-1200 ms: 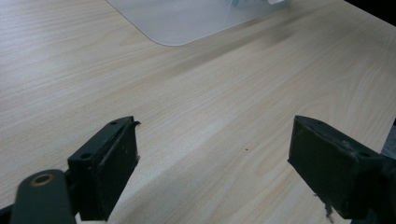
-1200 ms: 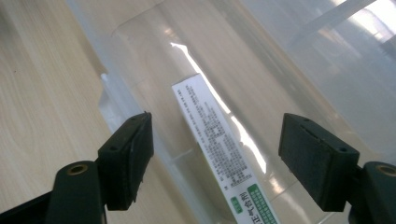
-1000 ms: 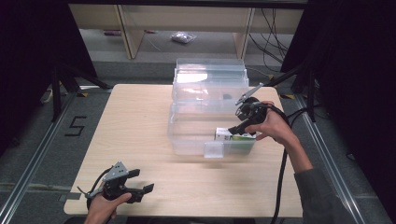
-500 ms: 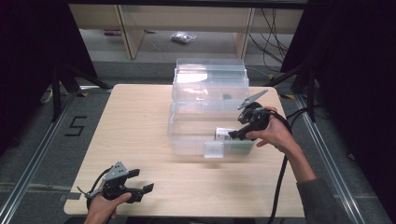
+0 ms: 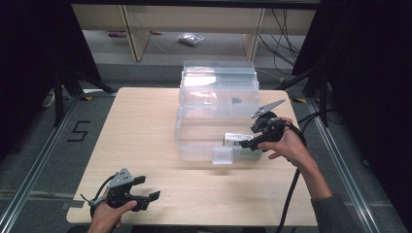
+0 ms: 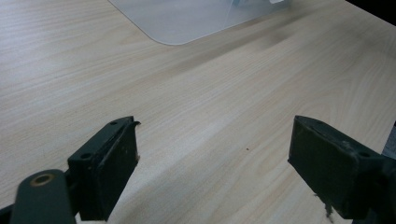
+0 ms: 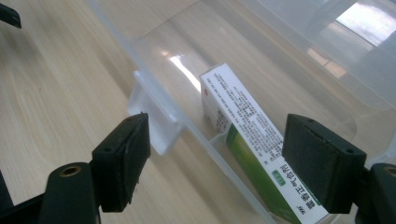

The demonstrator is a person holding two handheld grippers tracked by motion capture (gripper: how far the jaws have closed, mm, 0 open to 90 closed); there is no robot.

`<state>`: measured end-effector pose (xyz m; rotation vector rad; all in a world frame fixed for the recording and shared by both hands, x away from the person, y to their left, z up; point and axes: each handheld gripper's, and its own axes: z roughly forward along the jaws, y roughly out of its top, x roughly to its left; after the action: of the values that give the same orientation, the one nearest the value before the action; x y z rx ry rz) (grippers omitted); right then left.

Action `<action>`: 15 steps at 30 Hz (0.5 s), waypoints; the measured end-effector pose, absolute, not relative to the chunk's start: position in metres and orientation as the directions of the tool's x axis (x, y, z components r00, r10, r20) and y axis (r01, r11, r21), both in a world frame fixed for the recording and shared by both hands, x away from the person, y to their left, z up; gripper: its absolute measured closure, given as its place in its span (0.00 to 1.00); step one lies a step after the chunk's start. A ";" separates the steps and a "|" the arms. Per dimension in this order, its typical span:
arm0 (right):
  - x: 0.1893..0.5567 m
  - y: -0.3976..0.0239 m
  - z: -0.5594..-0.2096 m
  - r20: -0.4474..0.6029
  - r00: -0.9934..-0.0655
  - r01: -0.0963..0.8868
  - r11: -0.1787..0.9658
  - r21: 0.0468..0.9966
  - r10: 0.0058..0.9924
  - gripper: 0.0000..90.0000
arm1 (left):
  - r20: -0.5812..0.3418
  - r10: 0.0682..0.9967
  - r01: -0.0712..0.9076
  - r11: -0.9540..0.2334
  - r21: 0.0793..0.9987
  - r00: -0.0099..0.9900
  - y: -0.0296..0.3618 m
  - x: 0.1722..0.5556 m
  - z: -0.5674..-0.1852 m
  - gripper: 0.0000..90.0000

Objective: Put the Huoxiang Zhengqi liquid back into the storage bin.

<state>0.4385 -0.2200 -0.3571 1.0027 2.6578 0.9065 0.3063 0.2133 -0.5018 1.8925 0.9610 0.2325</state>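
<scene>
1. While the person's right hand hovers at the near right edge of the clear plastic bin (image 5: 216, 121), the right gripper (image 5: 247, 143) stands with its jaws wide apart, pressing on nothing.
2. A white-and-green carton (image 7: 252, 149) lies inside the bin, against the near wall, tilted, with one end close to the front corner; seen along the right gripper's jaws it sits between and beyond them, untouched by either pad.
3. The bin itself rests on the wooden worktop (image 5: 145, 126), its transparent lid (image 5: 218, 80) thrown back on the far side and a small latch tab (image 5: 222, 156) jutting from the near wall.
4. At the near left corner of the worktop, the left gripper (image 5: 145, 188) waits in the person's left hand, jaws spread and empty, with bare wood and a corner of the bin ahead of it.
5. As things lie, the carton appears to be delivered: it is in the bin and free of the gripper, so the placing step looks done.
6. What seems left is to clear the right hand away and, judging by the open lid, perhaps to shut the bin; nothing else waits on the worktop to be packed.
</scene>
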 end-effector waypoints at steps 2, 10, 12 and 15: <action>0.437 -0.220 -0.358 0.057 -0.766 0.539 0.592 0.600 0.640 0.27 | -0.237 0.704 0.522 -0.219 0.824 0.670 0.212 0.306 -0.502 0.17; 0.429 -0.218 -0.359 0.065 -0.770 0.520 0.565 0.640 0.635 0.25 | -0.232 0.704 0.519 -0.224 0.825 0.672 0.213 0.306 -0.502 0.17; 0.427 -0.217 -0.360 0.052 -0.781 0.499 0.573 0.650 0.622 0.25 | -0.238 0.703 0.519 -0.215 0.827 0.670 0.212 0.306 -0.502 0.17; 0.424 -0.216 -0.362 0.054 -0.770 0.506 0.557 0.658 0.635 0.25 | -0.232 0.704 0.518 -0.223 0.826 0.672 0.214 0.306 -0.502 0.17</action>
<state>0.4242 -0.2160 -0.3615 0.9645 2.6008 1.0077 0.3064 0.2137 -0.5018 1.8904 0.9593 0.2335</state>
